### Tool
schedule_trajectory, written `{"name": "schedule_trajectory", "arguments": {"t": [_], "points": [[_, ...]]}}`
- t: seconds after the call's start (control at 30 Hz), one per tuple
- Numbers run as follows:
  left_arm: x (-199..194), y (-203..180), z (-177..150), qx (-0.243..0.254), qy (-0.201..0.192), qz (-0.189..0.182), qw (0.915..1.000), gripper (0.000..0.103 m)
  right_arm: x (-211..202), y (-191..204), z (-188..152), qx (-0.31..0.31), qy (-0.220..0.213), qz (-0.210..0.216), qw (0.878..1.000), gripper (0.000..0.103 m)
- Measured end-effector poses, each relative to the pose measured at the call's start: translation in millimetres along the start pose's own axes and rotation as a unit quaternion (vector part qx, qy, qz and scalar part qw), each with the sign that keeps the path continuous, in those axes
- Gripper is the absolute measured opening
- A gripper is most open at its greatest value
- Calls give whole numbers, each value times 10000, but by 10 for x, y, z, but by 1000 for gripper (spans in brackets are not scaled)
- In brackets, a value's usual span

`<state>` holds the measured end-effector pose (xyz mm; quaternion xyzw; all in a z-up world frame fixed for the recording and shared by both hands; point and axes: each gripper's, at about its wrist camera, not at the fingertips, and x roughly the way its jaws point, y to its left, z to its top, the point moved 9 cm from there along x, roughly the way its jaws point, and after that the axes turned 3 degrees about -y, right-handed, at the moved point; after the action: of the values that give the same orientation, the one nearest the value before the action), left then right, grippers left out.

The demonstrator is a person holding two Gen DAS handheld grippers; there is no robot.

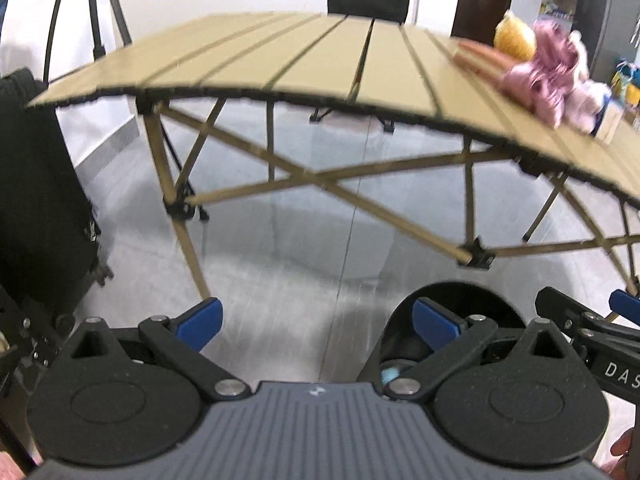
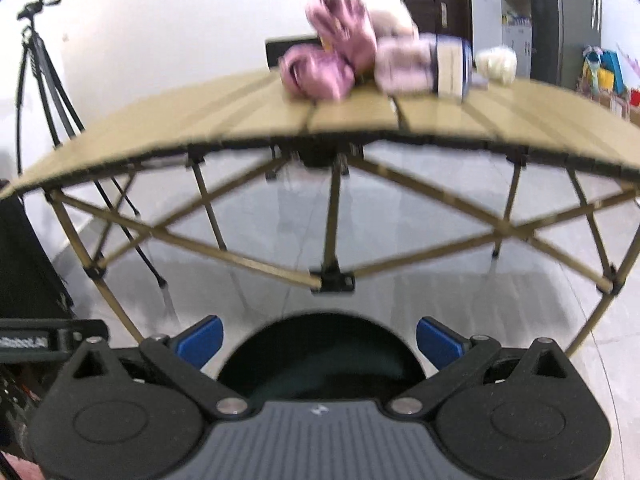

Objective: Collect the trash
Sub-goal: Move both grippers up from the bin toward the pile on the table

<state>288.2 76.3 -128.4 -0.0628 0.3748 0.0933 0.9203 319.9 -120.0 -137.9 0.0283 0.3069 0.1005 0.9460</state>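
A tan folding slat table (image 1: 248,68) stands ahead in both views (image 2: 160,120). On it lies a pile of crumpled pink wrappers (image 1: 548,68) (image 2: 332,56), a pale packet with a dark band (image 2: 432,64), a yellow lump (image 1: 514,36) and a whitish crumpled wad (image 2: 496,64). A black round bin (image 2: 320,356) sits on the floor just below the right gripper; it also shows in the left wrist view (image 1: 452,320). My left gripper (image 1: 318,324) is open and empty, below table height. My right gripper (image 2: 320,340) is open and empty over the bin.
A black suitcase (image 1: 36,184) stands at the left. A tripod (image 2: 36,80) stands by the white wall. A black chair back (image 1: 368,0) is behind the table. The table's crossed legs (image 2: 332,272) stand on the grey floor. A fridge (image 2: 568,16) stands at the far right.
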Motion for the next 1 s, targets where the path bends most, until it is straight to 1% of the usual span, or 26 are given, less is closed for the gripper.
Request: {"name": "schedule_trajectory", "arguments": {"t": [0.13, 0.27, 0.4, 0.57, 0.73, 0.9, 1.0], "points": [[-139, -104, 165, 34, -317, -94, 9994, 103, -204, -4, 248, -160, -497, 71, 9986, 103], [-228, -229, 337, 83, -536, -146, 9984, 103, -412, -41, 529, -387, -1107, -33, 9931, 103], [-321, -368, 556, 166, -830, -164, 9963, 103, -528, -119, 761, -417, -1521, -40, 9875, 103], [-375, -558, 802, 226, -1125, -232, 9931, 103, -608, -254, 985, -473, -1866, -138, 9812, 103], [-336, -760, 959, 317, -1186, -268, 9921, 103, -636, -460, 1226, -414, -2212, -287, 9739, 103], [-248, -978, 1146, 444, -1289, -291, 9902, 103, -543, -675, 1362, 2, -2234, -85, 9747, 103], [-179, -1094, 1254, 474, -1320, -323, 9896, 103, -479, -792, 1469, 73, -2260, -145, 9740, 103]]}}
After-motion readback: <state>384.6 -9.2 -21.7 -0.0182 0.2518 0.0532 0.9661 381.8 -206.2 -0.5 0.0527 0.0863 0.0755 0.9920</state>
